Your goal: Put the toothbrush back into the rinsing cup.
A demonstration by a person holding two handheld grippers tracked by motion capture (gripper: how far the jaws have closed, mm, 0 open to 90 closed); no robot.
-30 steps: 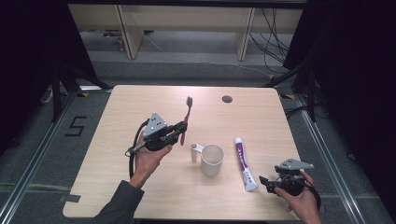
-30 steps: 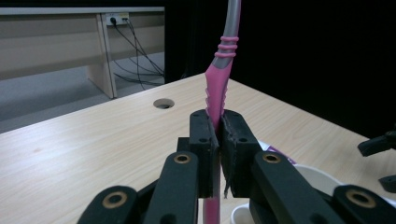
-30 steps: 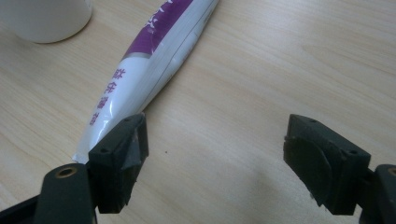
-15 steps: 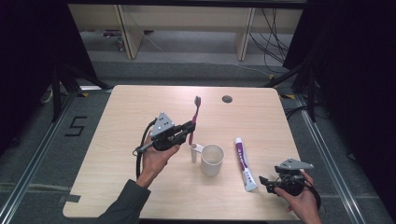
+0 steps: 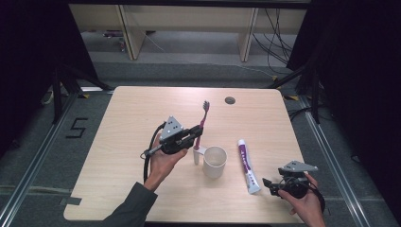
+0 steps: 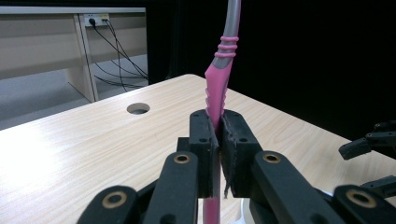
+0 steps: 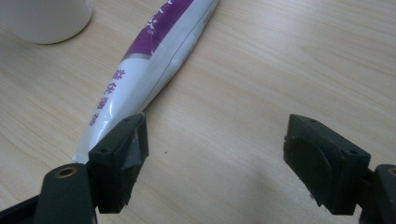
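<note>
A pink and grey toothbrush (image 5: 203, 119) stands nearly upright in my left gripper (image 5: 196, 136), bristles up. In the left gripper view the jaws are shut on the toothbrush's pink handle (image 6: 218, 84), at the left gripper (image 6: 218, 135) tips. A white cup (image 5: 215, 161) stands just right of and below that gripper, with a white handle-like piece on its left side. A white and purple toothpaste tube (image 5: 247, 164) lies right of the cup. My right gripper (image 5: 270, 184) rests open near the table's front right; its left jaw sits beside the tube's flat end (image 7: 140, 70), and bare wood lies between the right gripper (image 7: 215, 154) jaws.
A round cable hole (image 5: 230, 100) is in the wooden table (image 5: 132, 118) near its far edge. Beyond the table are shelf legs and cables on the floor. The cup's base (image 7: 44, 16) is at the top left of the right gripper view.
My left gripper has carried the toothbrush to the right, closer to the cup, and the brush now stands more upright. The right gripper has stayed where it was.
</note>
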